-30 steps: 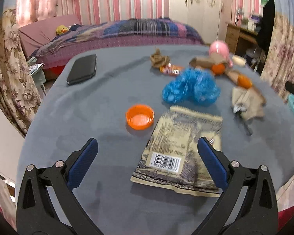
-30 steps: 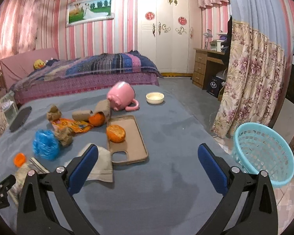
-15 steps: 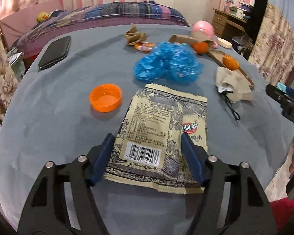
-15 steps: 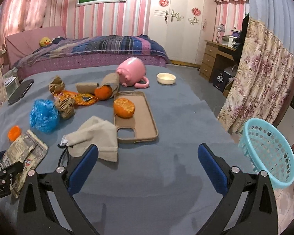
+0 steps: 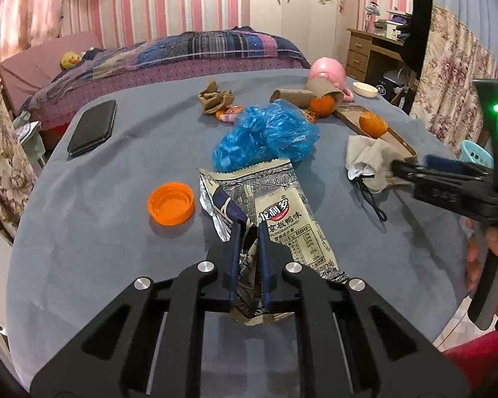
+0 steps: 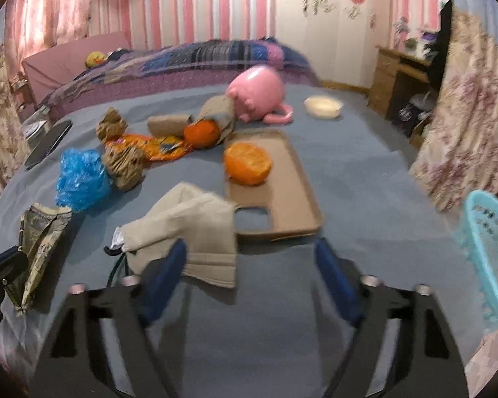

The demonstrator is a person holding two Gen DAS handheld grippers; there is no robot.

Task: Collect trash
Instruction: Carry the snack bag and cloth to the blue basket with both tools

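Your left gripper [image 5: 247,232] is clamped on the crumpled beige printed snack wrapper [image 5: 282,219], pinching its near end, toward the near edge of the grey-blue cloth-covered table [image 5: 83,232]. Just left of it sits the round orange plastic cap [image 5: 171,203]; right behind, touching, the crinkled blue plastic bag [image 5: 265,136]. Your right gripper [image 6: 250,275] has its jaws spread wide, empty, low over the folded beige cloth [image 6: 196,229]. The turquoise mesh basket [image 6: 491,258] stands off the table's right edge.

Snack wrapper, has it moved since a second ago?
Yes. The snack wrapper, flat before, is now crumpled and lifted in the left gripper, rising beside the unmoved orange cap.
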